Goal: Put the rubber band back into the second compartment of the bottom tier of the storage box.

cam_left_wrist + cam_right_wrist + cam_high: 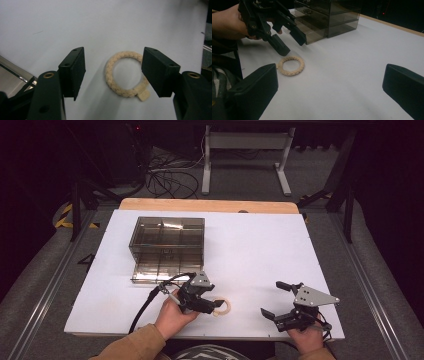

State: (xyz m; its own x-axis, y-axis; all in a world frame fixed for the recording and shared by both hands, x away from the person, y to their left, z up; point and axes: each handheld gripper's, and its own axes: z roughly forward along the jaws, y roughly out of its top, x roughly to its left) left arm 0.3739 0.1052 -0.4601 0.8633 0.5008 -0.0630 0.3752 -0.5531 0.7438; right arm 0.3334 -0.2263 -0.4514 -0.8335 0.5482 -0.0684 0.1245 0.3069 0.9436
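Dark grey carpet surrounds a wooden table whose top is covered by a large white sheet [260,245], with a white metal stand and loose cables on the floor beyond it. On the sheet's far left part sits a smoke-tinted clear plastic organiser box [167,240] with divided compartments; its lowest drawer is pulled out toward the person. Near the front edge, the black left gripper [216,305] hangs over a small cream braided rope ring [223,307] that lies flat on the sheet. In the left gripper view its jaws stand spread apart, one at each side of the ring [122,74], not closed on it; the right-hand one overlaps the ring's edge, and whether it touches is unclear. A small tab sticks out from the ring's near side. The black right gripper [274,300], topped by a grey three-cornered plate, rests well apart at the front right, its jaws wide open and holding nothing.
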